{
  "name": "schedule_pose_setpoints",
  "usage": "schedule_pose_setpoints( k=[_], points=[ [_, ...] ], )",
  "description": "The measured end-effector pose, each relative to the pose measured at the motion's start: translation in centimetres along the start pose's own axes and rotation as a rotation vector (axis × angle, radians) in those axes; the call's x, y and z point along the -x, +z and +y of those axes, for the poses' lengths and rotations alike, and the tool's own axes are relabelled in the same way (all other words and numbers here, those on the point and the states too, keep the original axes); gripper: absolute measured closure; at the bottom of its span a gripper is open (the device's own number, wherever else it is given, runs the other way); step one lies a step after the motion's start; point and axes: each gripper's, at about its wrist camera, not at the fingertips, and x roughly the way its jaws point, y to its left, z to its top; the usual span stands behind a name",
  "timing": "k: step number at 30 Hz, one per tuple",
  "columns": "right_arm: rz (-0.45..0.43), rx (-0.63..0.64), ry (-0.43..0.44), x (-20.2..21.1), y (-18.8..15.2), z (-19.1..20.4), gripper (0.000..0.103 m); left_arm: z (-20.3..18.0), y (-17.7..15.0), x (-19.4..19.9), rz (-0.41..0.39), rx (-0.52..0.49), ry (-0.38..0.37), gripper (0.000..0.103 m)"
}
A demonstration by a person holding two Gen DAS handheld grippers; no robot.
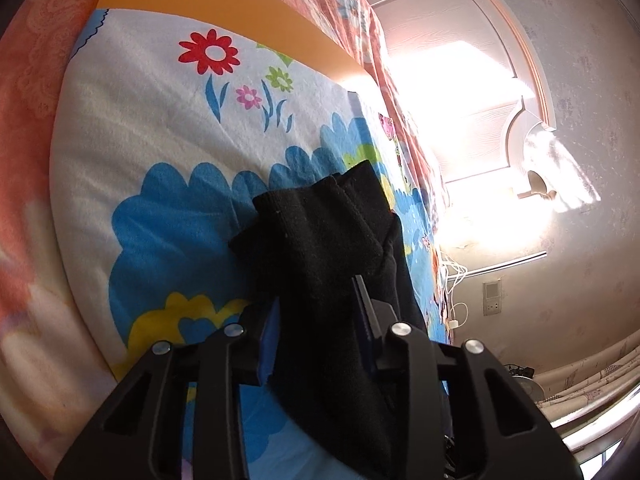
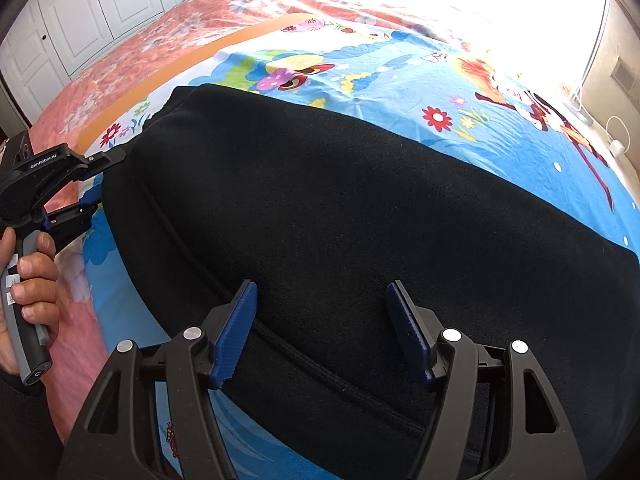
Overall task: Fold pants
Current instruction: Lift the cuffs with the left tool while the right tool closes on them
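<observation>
Black pants [image 2: 320,208] lie spread across a colourful flowered sheet [image 2: 400,72] on a bed. My right gripper [image 2: 322,292] is open, its blue pads [image 2: 236,332] just above the near part of the pants, holding nothing. My left gripper [image 1: 316,292] is shut on the end of the pants [image 1: 320,240], with black fabric bunched between its fingers. The left gripper also shows in the right wrist view [image 2: 108,176] at the pants' left edge, held by a hand [image 2: 28,280].
A pink floral bedspread [image 2: 120,52] lies under the sheet, with an orange band [image 1: 208,4] along its edge. White wardrobe doors [image 2: 92,12] stand behind the bed. A bright door [image 1: 460,80], wall sockets and white cables [image 1: 456,280] are to the right.
</observation>
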Motion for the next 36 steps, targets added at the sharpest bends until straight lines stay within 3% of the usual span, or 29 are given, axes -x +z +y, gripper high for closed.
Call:
schedule_pose_setpoints(
  k=[1,2,3,4,9,13,17,20,22,24,27,32,33,34,35,36],
  points=[
    [0.014,-0.017,0.019,-0.1,0.1,-0.4,0.026,-0.8,-0.2,0.5,-0.019,-0.045,0.011,0.089],
    [0.029,-0.035,0.041,-0.1,0.3,-0.8,0.019,-1.9,-0.5,1.2,-0.049,-0.102,0.024,0.093],
    [0.047,-0.057,0.086,0.0,0.5,-1.3,0.007,-3.2,-1.0,2.1,-0.074,-0.162,0.027,0.093],
    [0.062,-0.092,0.172,0.1,0.8,-2.0,0.006,-4.7,-1.5,2.9,-0.100,-0.228,0.032,0.093],
    [0.125,-0.347,0.518,0.4,2.5,-6.2,0.005,-13.3,-6.8,5.2,-0.204,-0.633,0.149,0.093],
    [0.132,-0.416,0.688,1.4,4.3,-8.2,0.005,-19.6,-13.7,4.1,-0.250,-0.988,0.258,0.093],
    [0.124,-0.477,0.857,2.0,5.1,-10.1,0.005,-22.9,-21.7,1.4,-0.265,-1.292,0.352,0.093],
    [0.113,-0.512,0.819,1.4,4.2,-11.9,0.005,-22.8,-26.8,-1.2,-0.243,-1.448,0.396,0.093],
    [0.148,-0.541,0.823,0.4,3.1,-13.0,0.005,-21.8,-28.8,-3.1,-0.185,-1.497,0.415,0.093],
    [0.176,-0.540,0.805,-0.7,2.4,-13.2,0.005,-20.7,-29.9,-4.4,-0.149,-1.514,0.429,0.093],
    [0.186,-0.536,0.798,-1.3,2.0,-13.3,0.005,-20.1,-30.7,-4.6,-0.183,-1.554,0.458,0.093],
    [0.196,-0.507,0.789,-1.3,3.0,-12.2,0.009,-20.7,-31.3,-3.9,-0.216,-1.608,0.432,0.093],
    [0.201,-0.501,0.791,-1.4,3.3,-11.9,0.020,-20.9,-31.4,-3.8,-0.213,-1.613,0.420,0.093],
    [0.206,-0.494,0.790,-1.6,3.4,-11.8,0.041,-21.0,-31.6,-3.7,-0.209,-1.622,0.411,0.093],
    [0.218,-0.488,0.770,-1.7,3.3,-11.7,0.052,-21.3,-31.9,-3.7,-0.201,-1.628,0.405,0.093],
    [0.231,-0.475,0.742,-1.8,3.3,-11.6,0.070,-21.4,-31.9,-3.6,-0.187,-1.619,0.397,0.093]
  ],
)
